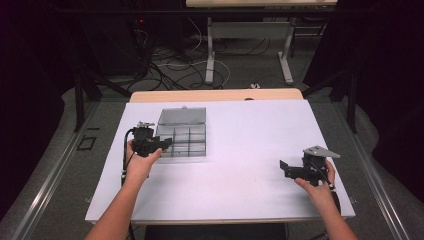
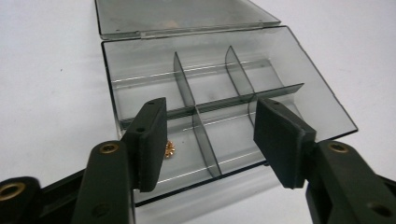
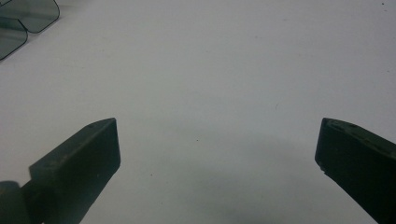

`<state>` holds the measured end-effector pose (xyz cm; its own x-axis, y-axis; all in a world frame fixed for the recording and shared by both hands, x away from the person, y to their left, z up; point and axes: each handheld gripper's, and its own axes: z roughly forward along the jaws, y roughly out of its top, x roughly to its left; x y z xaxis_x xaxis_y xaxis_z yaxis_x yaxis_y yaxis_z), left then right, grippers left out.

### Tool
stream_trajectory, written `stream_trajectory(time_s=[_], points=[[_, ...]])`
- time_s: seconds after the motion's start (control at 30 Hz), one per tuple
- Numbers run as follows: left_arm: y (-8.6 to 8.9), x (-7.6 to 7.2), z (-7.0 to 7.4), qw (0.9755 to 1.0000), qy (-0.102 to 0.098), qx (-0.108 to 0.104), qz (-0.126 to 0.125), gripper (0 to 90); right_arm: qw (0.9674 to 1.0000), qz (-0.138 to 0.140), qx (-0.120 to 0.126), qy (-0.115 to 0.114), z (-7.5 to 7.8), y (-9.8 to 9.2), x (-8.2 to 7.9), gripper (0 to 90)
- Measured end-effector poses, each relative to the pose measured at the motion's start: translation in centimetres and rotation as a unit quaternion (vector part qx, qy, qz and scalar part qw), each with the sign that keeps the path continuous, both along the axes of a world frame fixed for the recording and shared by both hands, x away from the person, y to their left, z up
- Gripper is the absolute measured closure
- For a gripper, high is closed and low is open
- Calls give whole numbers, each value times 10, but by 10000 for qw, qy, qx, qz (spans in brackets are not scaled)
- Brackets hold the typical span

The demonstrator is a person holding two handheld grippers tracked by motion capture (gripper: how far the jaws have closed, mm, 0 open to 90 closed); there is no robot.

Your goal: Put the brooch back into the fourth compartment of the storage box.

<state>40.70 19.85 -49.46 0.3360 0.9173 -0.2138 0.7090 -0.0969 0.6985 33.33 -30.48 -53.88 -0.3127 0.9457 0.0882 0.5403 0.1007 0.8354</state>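
One clear compartment box point(image 1: 182, 135) lies at the centre left of the high view, its one lid point(image 2: 182, 16) laid open. It has six compartments. One small gold piece point(image 2: 169, 149) lies inside. Two grippers sit on one table point(image 1: 240, 190).

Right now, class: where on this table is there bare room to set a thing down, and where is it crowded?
Free: the white table top between the compartment box and the right gripper, and the near strip between both forearms. Crowded: the box's near left corner, where the left gripper hangs over a small brass piece.
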Motion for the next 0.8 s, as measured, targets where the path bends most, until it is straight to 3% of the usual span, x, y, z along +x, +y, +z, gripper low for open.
stream_trajectory(time_s=[0.3,0.63,0.8], points=[[-3,-8,6,9994,-283,-68,-161,388,10000,4,3,-1,0,0,0,0],[-7,-18,19,9971,-592,-98,-464,340,10000,10,9,1,0,0,0,0],[-6,-24,25,9954,-658,24,-703,313,10000,3,4,6,0,1,0,0]])
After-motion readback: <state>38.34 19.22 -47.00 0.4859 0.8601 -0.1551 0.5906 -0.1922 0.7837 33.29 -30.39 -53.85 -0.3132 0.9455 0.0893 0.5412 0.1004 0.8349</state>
